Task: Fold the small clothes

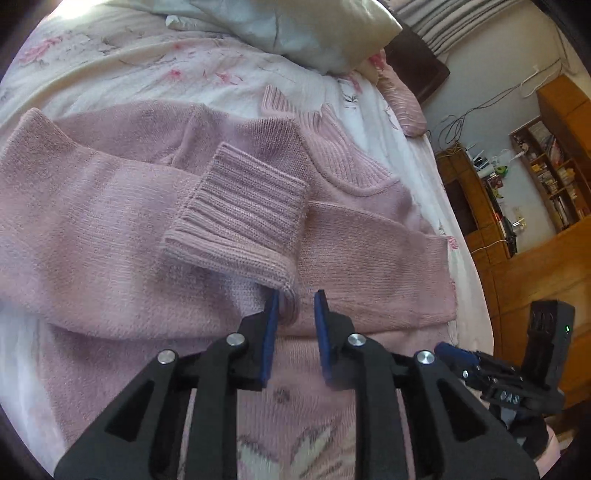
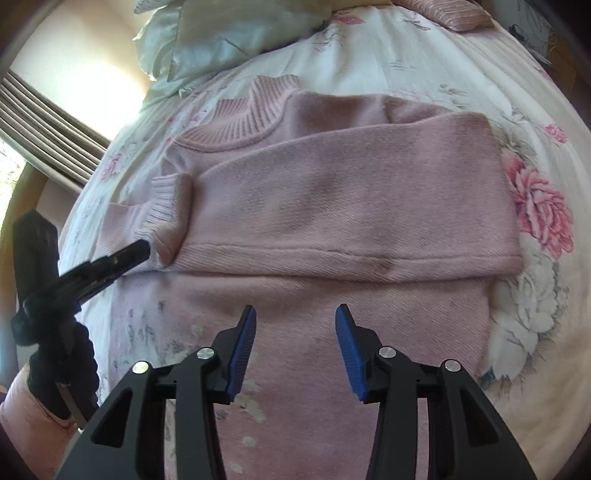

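A pink knit sweater (image 1: pixel 110 221) lies front up on the bed, both sleeves folded across its chest. The ribbed cuff (image 1: pixel 243 218) of the upper sleeve ends right at my left gripper (image 1: pixel 295 299). That gripper is open, and the cuff's corner hangs between its blue pads, touching the left one. In the right wrist view the sweater (image 2: pixel 332 192) fills the middle, collar (image 2: pixel 243 122) at the far side. My right gripper (image 2: pixel 295 314) hovers open over the sweater's lower body with nothing between its fingers. The left gripper (image 2: pixel 144 251) shows at the cuff (image 2: pixel 166 214).
The floral bed sheet (image 2: pixel 535 206) surrounds the sweater. A pale pillow (image 1: pixel 295 29) and a striped pink pillow (image 1: pixel 402 107) lie at the head end. Wooden shelves (image 1: pixel 546 166) stand beyond the bed's right edge. A curtained window (image 2: pixel 55 122) is on the left.
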### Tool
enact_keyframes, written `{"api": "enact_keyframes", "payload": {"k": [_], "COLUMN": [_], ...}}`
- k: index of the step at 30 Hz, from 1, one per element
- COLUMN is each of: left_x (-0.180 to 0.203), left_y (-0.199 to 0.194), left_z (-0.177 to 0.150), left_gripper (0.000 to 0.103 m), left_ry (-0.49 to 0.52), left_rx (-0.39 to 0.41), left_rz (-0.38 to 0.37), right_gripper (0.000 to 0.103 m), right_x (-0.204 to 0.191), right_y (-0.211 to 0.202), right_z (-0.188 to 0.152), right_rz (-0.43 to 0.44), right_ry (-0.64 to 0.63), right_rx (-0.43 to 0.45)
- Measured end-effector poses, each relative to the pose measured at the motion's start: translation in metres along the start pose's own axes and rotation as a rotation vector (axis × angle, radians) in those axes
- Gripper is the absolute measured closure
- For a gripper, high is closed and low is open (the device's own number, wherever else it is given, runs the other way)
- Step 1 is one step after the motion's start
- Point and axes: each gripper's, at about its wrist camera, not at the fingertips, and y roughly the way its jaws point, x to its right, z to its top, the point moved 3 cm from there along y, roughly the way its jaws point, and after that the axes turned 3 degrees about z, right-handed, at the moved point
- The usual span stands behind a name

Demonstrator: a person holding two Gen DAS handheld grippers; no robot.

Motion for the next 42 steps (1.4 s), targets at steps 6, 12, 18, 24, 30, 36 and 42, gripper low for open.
{"api": "enact_keyframes", "payload": {"k": [6,12,18,24,30,36,42], "left_x": [-0.051,-0.092,-0.101,-0.088,-0.060,-0.047,-0.032], "left_y": [-0.061,-0.092,-0.096,-0.085,-0.059,-0.020,-0.016], "left_z": [-0.001,-0.003,-0.006,0.005,0.015,0.014,0.024], "left_gripper": [0.077,0.077,0.076,0.076,0.075,0.075,0.073], "left_ry": [-0.024,-0.110,-0.129,-0.111,-0.041,0.031,0.059], "left_rx": [0.094,0.110,0.112,0.121,0.106,0.012,0.017], "left_rz": [0.180,0.228,0.231,0.221,0.214,0.280,0.275], "right_gripper": [0.056,0.055,0.084,0.086,0.086,0.070,0.070], "right_x": [-0.057,-0.095,-0.108,-0.106,-0.056,-0.021,-0.066], "right_y": [0.038,0.105,0.128,0.075,0.035,0.042,0.026], "right_z": [0.038,0.059,0.066,0.068,0.065,0.055,0.058], "right_rz": [0.156,0.242,0.240,0.199,0.052,-0.069,-0.071], "right_ry": [-0.002,0.076,0.056,-0.053,-0.061,-0.074,-0.258], "right_rx": [-0.034,-0.141,-0.166,-0.052,0.009,-0.024,0.022]}}
